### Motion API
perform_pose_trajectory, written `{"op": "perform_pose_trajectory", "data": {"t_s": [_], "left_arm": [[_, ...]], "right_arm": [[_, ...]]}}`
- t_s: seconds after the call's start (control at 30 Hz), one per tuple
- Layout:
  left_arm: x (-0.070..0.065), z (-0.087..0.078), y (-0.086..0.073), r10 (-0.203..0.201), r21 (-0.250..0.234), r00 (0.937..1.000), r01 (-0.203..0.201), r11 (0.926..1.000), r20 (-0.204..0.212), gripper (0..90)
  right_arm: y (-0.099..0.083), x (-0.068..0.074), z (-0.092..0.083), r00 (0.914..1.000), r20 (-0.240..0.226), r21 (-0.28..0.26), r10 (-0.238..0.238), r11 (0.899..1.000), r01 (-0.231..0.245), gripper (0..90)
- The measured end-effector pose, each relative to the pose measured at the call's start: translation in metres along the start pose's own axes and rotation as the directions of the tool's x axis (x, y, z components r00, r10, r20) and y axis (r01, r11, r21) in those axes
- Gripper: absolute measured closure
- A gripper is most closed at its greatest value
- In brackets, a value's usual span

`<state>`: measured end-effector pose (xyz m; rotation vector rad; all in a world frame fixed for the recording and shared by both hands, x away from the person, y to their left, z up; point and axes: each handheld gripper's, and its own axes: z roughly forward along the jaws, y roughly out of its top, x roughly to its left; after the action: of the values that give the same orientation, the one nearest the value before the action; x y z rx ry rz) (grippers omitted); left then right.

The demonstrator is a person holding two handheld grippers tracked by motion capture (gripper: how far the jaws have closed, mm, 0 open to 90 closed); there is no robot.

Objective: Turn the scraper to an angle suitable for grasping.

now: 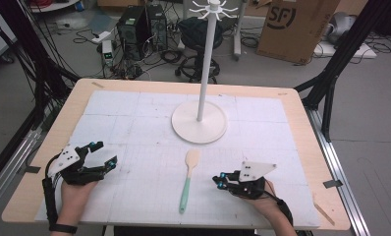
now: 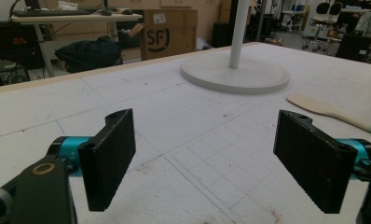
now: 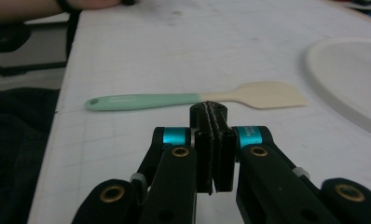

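A spatula (image 1: pixel 187 181) with a pale wooden blade and mint green handle lies flat on the white mat, blade toward the stand. My right gripper (image 1: pixel 217 180) rests just right of the spatula's handle, jaws pressed together with nothing between them; in the right gripper view the shut pads (image 3: pixel 212 122) point at the spatula (image 3: pixel 193 98) lying crosswise a short way ahead. My left gripper (image 1: pixel 104 153) sits at the mat's left front, jaws wide apart and empty; its two black pads (image 2: pixel 110 156) frame bare mat, with the spatula blade (image 2: pixel 314 105) off to the right.
A white hanger stand (image 1: pixel 199 123) with a round base and tall pole rises at the mat's centre back, hooks at its top. The wooden table edge (image 1: pixel 301 147) borders the mat. Cartons, a stool and computer cases stand on the floor beyond.
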<state>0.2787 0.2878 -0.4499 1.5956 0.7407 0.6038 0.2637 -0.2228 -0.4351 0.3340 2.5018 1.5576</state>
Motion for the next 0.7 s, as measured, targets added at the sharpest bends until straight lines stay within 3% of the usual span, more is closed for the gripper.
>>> {"op": "perform_pose_trajectory", "data": {"t_s": [0.2, 0.23, 0.3, 0.37, 0.4, 0.53, 0.7], "left_arm": [[0.0, 0.0, 0.0, 0.0, 0.0, 1.0, 0.0, 1.0, 0.0, 21.7], [0.0, 0.0, 0.0, 0.0, -0.001, 1.0, 0.0, 1.0, 0.0, 21.7], [0.0, 0.0, 0.0, 0.0, -0.001, 1.0, 0.0, 1.0, 0.001, 21.8], [0.0, 0.0, 0.0, -0.001, -0.001, 1.0, 0.001, 1.0, 0.001, 21.8], [0.0, 0.0, 0.0, -0.001, 0.0, 1.0, 0.001, 1.0, 0.001, 22.0], [0.0, 0.0, 0.0, -0.001, 0.0, 1.0, 0.001, 1.0, 0.0, 22.3], [0.0, 0.0, 0.0, -0.003, 0.001, 1.0, 0.003, 1.0, 0.0, 22.6]], "right_arm": [[0.013, 0.015, 0.035, 0.9898, -0.134, 0.077, -0.05, 0.995, 0.061, 89.7], [0.013, 0.015, 0.035, 0.9898, -0.134, 0.077, -0.05, 0.995, 0.061, 89.7], [0.016, 0.022, 0.05, 0.9809, -0.183, 0.124, -0.066, 0.988, 0.09, 89.8], [0.016, 0.024, 0.054, 0.9773, -0.197, 0.134, -0.078, 0.985, 0.106, 89.9], [0.017, 0.027, 0.061, 0.9706, -0.225, 0.155, -0.086, 0.98, 0.122, 89.9], [0.02, 0.032, 0.072, 0.9607, -0.255, 0.174, -0.11, 0.972, 0.157, 89.9], [0.026, 0.034, 0.084, 0.9564, -0.268, 0.188, -0.116, 0.967, 0.17, 89.9]]}}
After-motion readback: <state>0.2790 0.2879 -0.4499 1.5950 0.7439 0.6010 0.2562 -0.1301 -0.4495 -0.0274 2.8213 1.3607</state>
